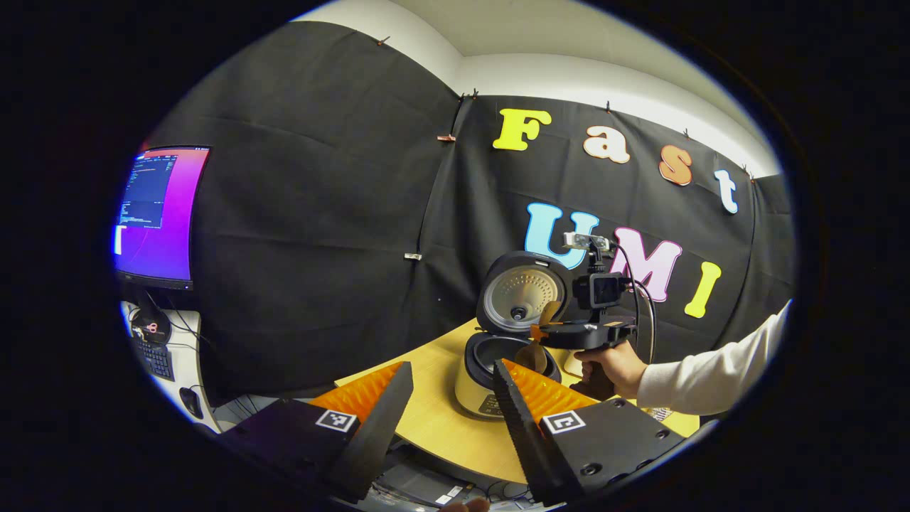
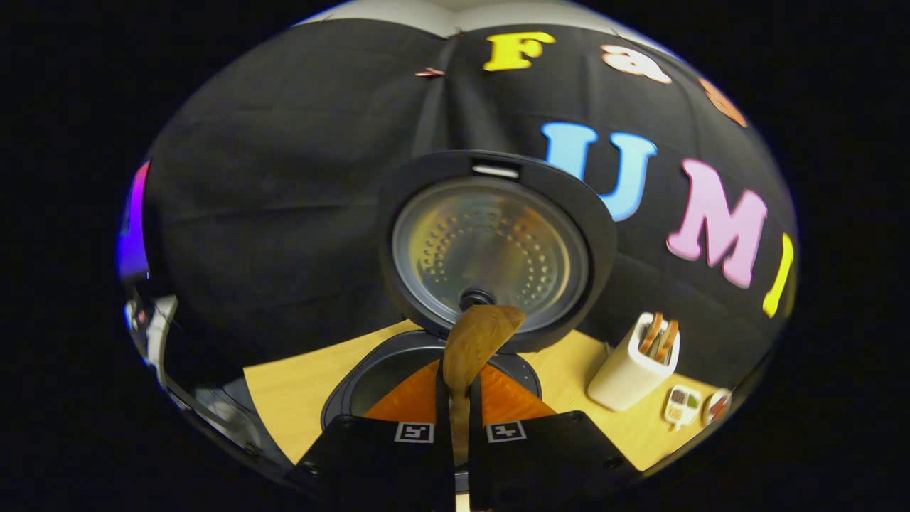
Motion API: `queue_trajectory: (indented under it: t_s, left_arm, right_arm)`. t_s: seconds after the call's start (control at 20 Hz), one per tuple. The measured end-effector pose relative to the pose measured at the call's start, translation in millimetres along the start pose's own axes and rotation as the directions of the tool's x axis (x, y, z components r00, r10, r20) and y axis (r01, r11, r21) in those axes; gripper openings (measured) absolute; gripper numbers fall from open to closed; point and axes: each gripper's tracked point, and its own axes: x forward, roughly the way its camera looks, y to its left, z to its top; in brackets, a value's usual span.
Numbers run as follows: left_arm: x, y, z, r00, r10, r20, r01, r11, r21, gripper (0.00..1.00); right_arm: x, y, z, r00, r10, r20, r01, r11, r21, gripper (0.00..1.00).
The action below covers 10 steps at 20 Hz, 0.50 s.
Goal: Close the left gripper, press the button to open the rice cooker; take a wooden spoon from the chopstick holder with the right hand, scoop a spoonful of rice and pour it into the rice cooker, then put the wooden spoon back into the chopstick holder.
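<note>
The rice cooker point(image 1: 478, 387) stands on the wooden table with its lid point(image 1: 521, 293) raised; in the right gripper view its open pot point(image 2: 370, 380) lies just ahead and the lid point(image 2: 490, 245) towers behind. My right gripper point(image 2: 458, 387) is shut on the wooden spoon point(image 2: 475, 341), whose bowl points up over the pot. From the left gripper view, that gripper point(image 1: 544, 333) hovers above the cooker, held by a hand point(image 1: 615, 366), spoon point(image 1: 549, 313) in its fingers. My left gripper point(image 1: 451, 387) is open, short of the cooker. The white chopstick holder point(image 2: 631, 370) with more utensils stands to the right.
A monitor point(image 1: 160, 213), keyboard point(image 1: 158, 359) and mouse sit on a white desk at the left. Small packets point(image 2: 682, 405) lie by the holder near the table's right edge. A white sleeve point(image 1: 718, 377) reaches in from the right.
</note>
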Motion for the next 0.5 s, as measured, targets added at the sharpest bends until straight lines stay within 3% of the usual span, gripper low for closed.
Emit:
queue_trajectory:
  t_s: [0.2, 0.3, 0.4, 0.5]
  left_arm:
    - [1, -3, 4, 1.000, -0.005, 0.006, 0.005, 1.000, 0.000, 0.80]
    - [1, -6, 4, 1.000, -0.009, 0.008, 0.009, 1.000, 0.003, 0.80]
    - [2, -9, 5, 1.000, -0.015, 0.010, 0.015, 1.000, 0.003, 0.80]
    - [1, -12, 5, 1.000, -0.021, 0.011, 0.021, 1.000, 0.006, 0.80]
  right_arm:
    - [-16, 18, 8, 0.998, 0.031, 0.063, -0.016, 0.974, -0.225, 0.12]
    - [-24, 22, 7, 0.996, 0.042, 0.079, -0.019, 0.962, -0.271, 0.12]
    - [-29, 19, 4, 0.996, 0.057, 0.068, -0.040, 0.972, -0.232, 0.12]
    - [-32, 11, 5, 0.997, 0.060, 0.052, -0.054, 0.994, -0.097, 0.12]
